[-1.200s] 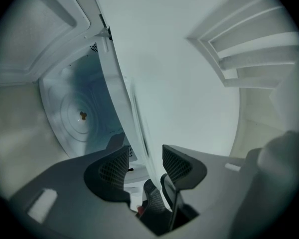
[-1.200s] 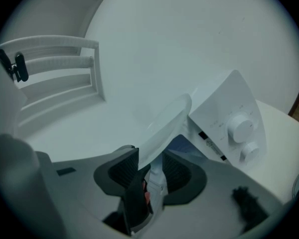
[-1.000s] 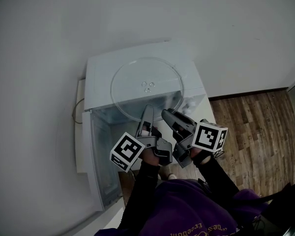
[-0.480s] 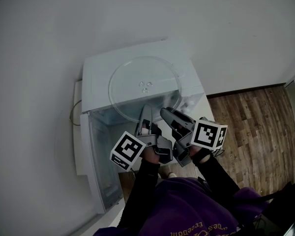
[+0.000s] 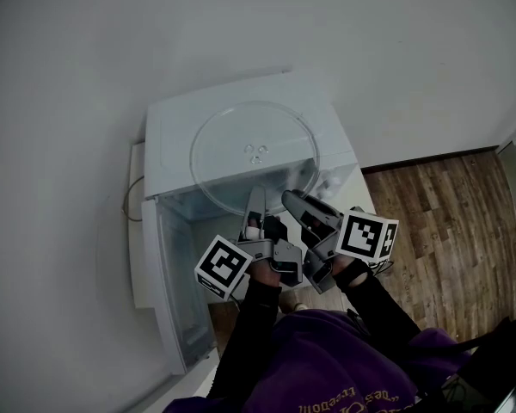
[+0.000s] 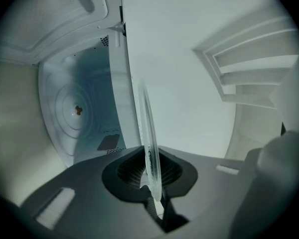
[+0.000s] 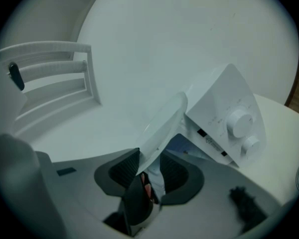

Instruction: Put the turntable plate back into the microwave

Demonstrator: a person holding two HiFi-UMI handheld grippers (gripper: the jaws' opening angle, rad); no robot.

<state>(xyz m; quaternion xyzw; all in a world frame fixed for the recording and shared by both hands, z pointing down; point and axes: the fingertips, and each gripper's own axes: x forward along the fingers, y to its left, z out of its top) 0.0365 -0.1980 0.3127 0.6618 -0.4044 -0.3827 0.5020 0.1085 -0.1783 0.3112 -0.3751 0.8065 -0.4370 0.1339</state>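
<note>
Two grippers meet at the near rim of the turntable plate (image 5: 254, 157), which lies flat on top of the microwave (image 5: 168, 123) and overhangs its front edge. The left gripper (image 5: 256, 203) has just been closing its jaws and pinches the glass rim. The right gripper (image 5: 294, 201) has its jaws spread, with the rim between them. The door (image 5: 176, 291) stands open on the left, baring the cavity (image 6: 60, 108). The control knobs (image 7: 239, 122) sit just right of the plate.
</note>
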